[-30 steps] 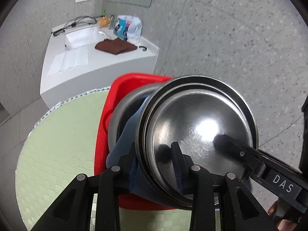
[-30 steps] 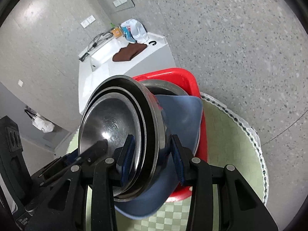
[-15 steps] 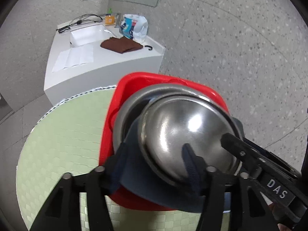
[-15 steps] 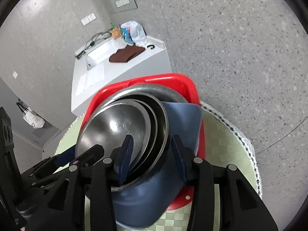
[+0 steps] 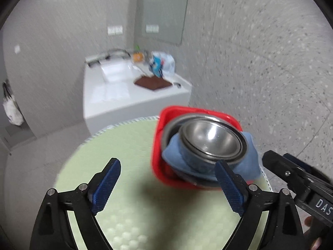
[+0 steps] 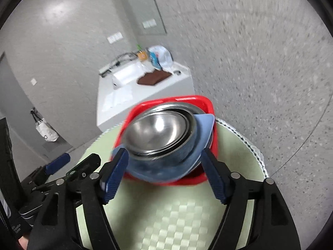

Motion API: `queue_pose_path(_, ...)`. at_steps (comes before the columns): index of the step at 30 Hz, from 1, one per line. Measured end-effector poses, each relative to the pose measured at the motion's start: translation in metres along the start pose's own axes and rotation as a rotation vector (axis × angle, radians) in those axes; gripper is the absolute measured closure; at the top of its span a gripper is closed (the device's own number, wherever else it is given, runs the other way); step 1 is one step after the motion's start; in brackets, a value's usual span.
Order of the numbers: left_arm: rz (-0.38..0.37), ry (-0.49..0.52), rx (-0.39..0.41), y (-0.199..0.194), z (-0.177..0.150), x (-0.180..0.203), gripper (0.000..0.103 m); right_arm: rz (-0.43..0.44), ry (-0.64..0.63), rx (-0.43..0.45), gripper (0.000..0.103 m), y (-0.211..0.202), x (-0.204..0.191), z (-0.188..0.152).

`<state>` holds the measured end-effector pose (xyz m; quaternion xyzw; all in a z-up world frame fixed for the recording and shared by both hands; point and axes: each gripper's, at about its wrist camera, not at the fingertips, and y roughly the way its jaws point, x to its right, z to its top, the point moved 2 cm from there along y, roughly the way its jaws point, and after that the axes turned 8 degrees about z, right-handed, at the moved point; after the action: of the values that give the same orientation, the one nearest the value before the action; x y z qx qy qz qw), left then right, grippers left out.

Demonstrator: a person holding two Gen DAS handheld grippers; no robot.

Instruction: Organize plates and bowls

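Left gripper (image 5: 167, 182): fingers spread wide, nothing between them, above the green table (image 5: 129, 145).
Steel bowls (image 5: 212, 141): nested, sitting in a blue dish (image 5: 247, 162) inside the red tub (image 5: 158, 158) at the table's far edge.
Right gripper (image 6: 164, 174): fingers spread wide, empty, just short of the tub.
Behind: white counter (image 6: 149, 95) with a brown cloth (image 6: 153, 78).

Left gripper (image 5: 167, 178) is showing black triangular finger frames, silver screws sitting at the knuckles, ribbed blue pads (image 5: 106, 185) lining the inner faces. Right gripper (image 6: 165, 175) is looking identical; white "DAS" lettering is showing on its black body, bare skin peeking out behind.
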<state>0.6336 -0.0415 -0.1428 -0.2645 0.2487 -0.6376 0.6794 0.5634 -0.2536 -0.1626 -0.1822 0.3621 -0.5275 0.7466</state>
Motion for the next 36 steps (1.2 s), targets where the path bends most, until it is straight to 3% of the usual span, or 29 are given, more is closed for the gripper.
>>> queue_pose_path(7,0.061,0.049,0.196,-0.128,-0.054,-0.018,0.001,0.003,-0.068,0.116,0.015,-0.088,-0.053,-0.045)
queue_pose_path(12,0.061,0.084,0.259,-0.211,-0.108,-0.037,0.001,-0.005,-0.073,0.171,0.009,-0.144,-0.087,-0.087)
queue_pose_path(20,0.050,0.067,0.276,-0.352,-0.197,-0.084,0.001,0.020,-0.098,0.233,0.004,-0.237,-0.155,-0.162)
queue_pose_path(25,0.053,0.046,0.320,-0.449,-0.241,-0.107,0.001,0.005,-0.110,0.280,0.000,-0.298,-0.177,-0.197)
queue_pose_path(36,0.071,-0.016,0.367,-0.618,-0.355,-0.087,0.001,0.016,-0.188,0.334,0.000,-0.419,-0.179,-0.260)
